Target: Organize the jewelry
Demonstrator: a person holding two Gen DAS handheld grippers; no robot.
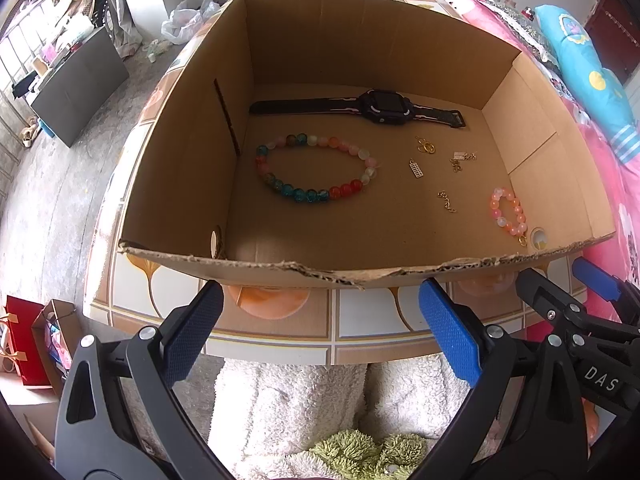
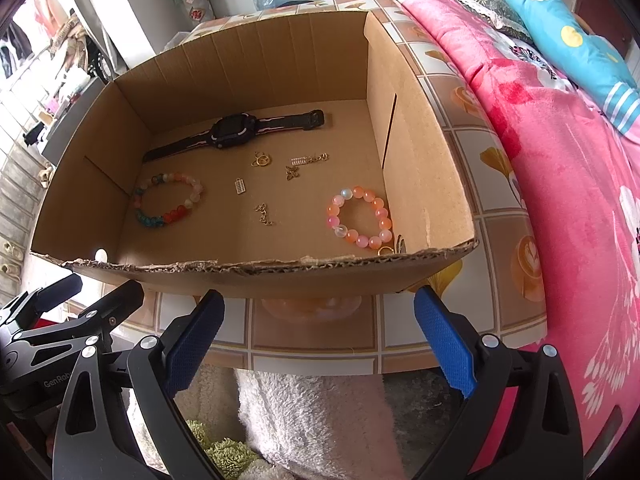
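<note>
Both sets of tongs, the left tongs [image 1: 320, 320] and the right tongs [image 2: 318, 320], hang spread wide and empty just short of the torn front rim of the open brown cardboard box [image 1: 400, 56], which sits on the tile-patterned bench [image 1: 360, 320].

All the jewelry lies loose on the box floor: a black wristwatch with pink-trimmed strap [image 1: 372, 110] along the back wall, a multicoloured glass-bead bracelet [image 1: 316, 168] on the left, a smaller pink-and-orange bead bracelet [image 2: 360, 218] in the front right corner with a little gold ring [image 2: 385, 251] touching it, and a scatter of small gold charms and chain bits [image 1: 440, 164] in between.

Honestly can't call the stage from this. Pieces spread out in a box fits "just gathered in here" as well as "waiting to be sorted elsewhere".

Whatever gets picked, the tiny gold bits will need a careful fingertip pinch against flat cardboard, while the bead bracelets look much easier to nip.
</note>
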